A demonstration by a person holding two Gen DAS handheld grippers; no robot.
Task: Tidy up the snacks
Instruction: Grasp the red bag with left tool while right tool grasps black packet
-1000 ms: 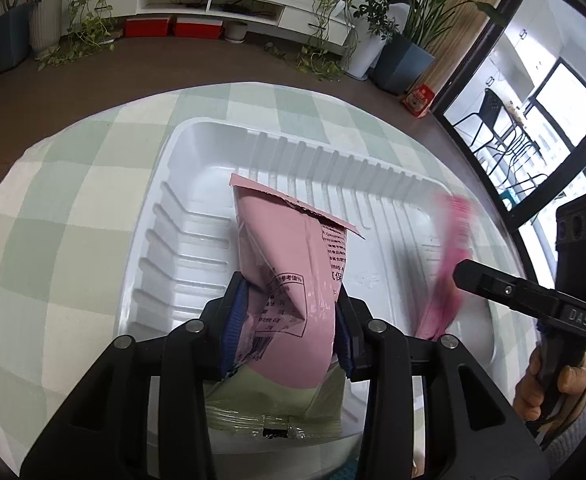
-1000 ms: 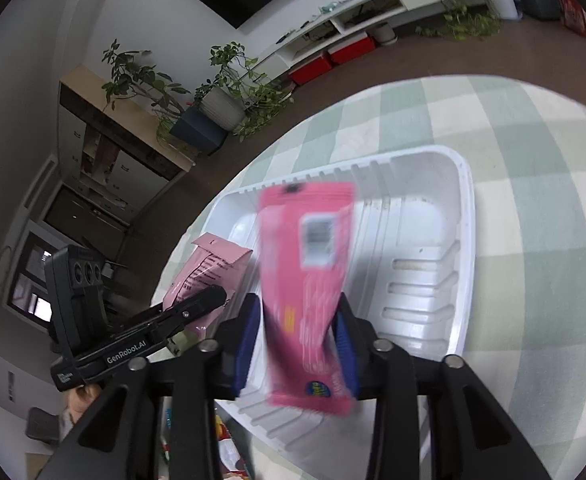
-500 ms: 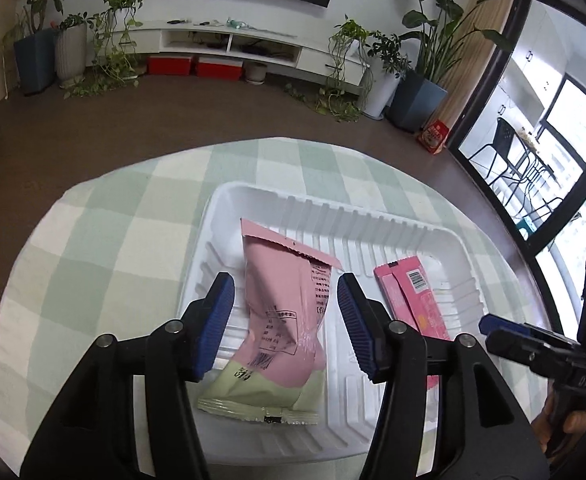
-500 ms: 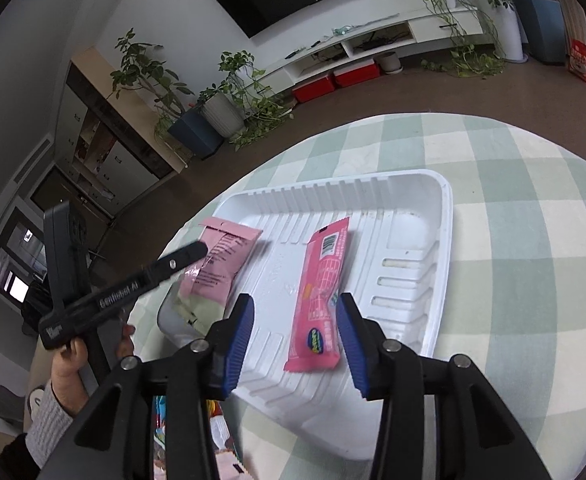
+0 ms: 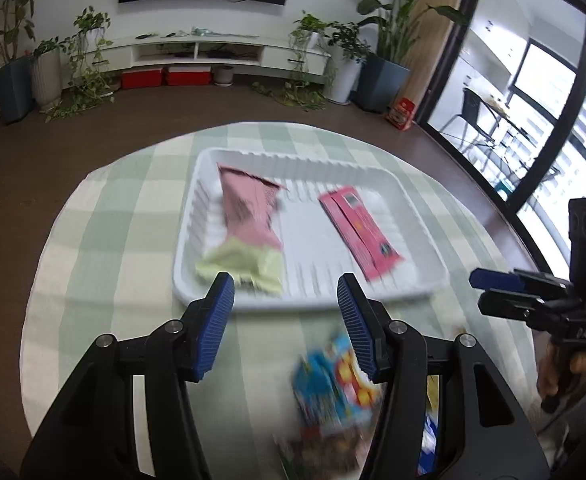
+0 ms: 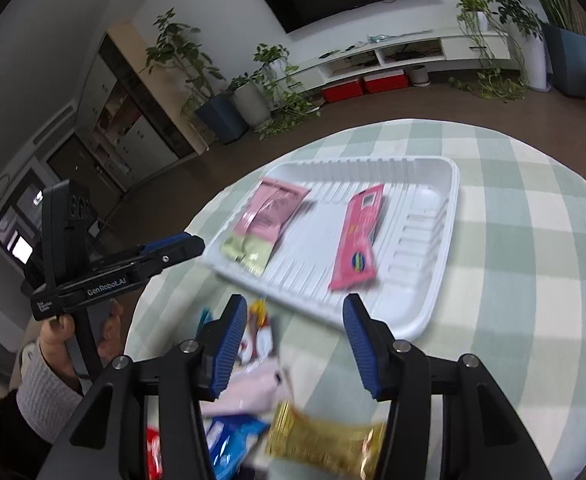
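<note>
I have both grippers hovering over the near side of the round table (image 5: 105, 240) with its green-and-white checked cloth. My left gripper (image 5: 285, 296) has its jaws spread wide and holds nothing; its blue pads (image 5: 213, 326) frame the near rim of the white tray (image 5: 433, 264). My right gripper (image 6: 295, 320) is also spread wide and empty, just short of the tray's (image 6: 451, 208) near edge.

Two snacks lie inside the tray. The pale pink packet (image 5: 249, 216) with a yellow-green end sits in the left part, that end pointing toward me. The bright pink bar (image 5: 359, 232) lies in the right part, well apart from the packet, with bare ribbed tray floor between them. From the right wrist view I see the same layout: pale pink packet (image 6: 267, 220) on the left, bright pink bar (image 6: 359, 240) toward the middle, the tray's far right section bare.

On the cloth near me, outside the tray, loose snacks wait: a blue and yellow packet (image 5: 333, 388) under my left gripper, blurred, and a gold wrapped bar (image 6: 321, 440) under my right gripper beside a blue packet (image 6: 233, 440) and a red one (image 6: 153, 456)
</note>
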